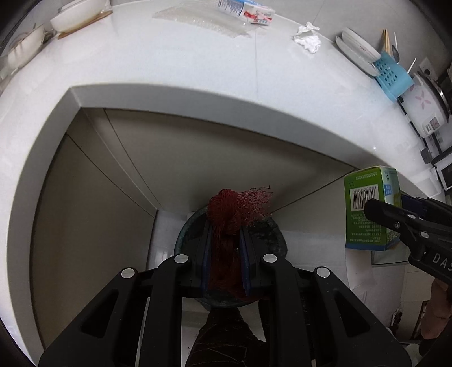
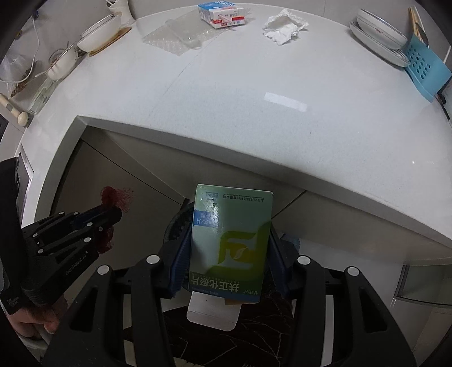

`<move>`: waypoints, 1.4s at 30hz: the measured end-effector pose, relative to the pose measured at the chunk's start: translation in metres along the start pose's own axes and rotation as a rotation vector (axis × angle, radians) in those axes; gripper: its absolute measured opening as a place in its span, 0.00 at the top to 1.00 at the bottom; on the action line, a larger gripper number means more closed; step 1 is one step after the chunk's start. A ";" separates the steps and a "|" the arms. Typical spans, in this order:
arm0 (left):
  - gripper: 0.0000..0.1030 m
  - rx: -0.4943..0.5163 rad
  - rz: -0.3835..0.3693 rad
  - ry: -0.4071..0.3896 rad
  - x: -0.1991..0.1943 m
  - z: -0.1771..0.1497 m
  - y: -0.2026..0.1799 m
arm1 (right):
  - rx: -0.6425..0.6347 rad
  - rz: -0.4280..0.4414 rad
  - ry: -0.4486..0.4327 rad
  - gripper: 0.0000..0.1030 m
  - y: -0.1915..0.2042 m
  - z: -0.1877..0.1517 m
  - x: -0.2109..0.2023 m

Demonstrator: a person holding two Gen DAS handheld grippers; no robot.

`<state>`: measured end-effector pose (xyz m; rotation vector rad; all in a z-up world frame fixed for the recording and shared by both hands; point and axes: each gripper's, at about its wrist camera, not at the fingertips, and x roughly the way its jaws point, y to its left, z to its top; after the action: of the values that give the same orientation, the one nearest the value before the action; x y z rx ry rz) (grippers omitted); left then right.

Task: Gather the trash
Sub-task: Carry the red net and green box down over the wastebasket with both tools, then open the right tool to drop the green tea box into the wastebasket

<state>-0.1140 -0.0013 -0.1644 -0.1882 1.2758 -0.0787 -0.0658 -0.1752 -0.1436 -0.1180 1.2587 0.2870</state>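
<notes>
My left gripper (image 1: 226, 234) is shut on a bunch of dark red mesh netting (image 1: 234, 209), which sticks out past its fingertips. It hangs over a dark round bin (image 1: 275, 240) on the floor in front of the counter. My right gripper (image 2: 228, 240) is shut on a green medicine box (image 2: 231, 240), held flat-face up above the same bin (image 2: 176, 223). In the left wrist view the green box (image 1: 367, 209) and the right gripper (image 1: 395, 223) show at the right edge. The left gripper (image 2: 113, 214) with the red netting (image 2: 115, 196) shows at the left of the right wrist view.
On the white counter (image 2: 240, 113) lie a crumpled tissue (image 2: 284, 26), a blue-and-white carton (image 2: 223, 14) and a sheet of bubble wrap (image 2: 178, 38). Bowls (image 2: 99, 32) stand at the back left, plates (image 2: 378, 31) and a blue basket (image 2: 426, 67) at the right. Beige cabinet doors (image 1: 197, 158) are below.
</notes>
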 end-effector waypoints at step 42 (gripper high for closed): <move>0.84 -0.038 0.052 0.051 0.060 -0.022 0.022 | -0.129 0.003 0.071 0.34 0.012 -0.011 0.116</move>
<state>-0.1188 0.0081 -0.2307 -0.1864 1.3328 -0.0143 -0.0467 -0.1488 -0.2561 -0.2388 1.3109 0.3695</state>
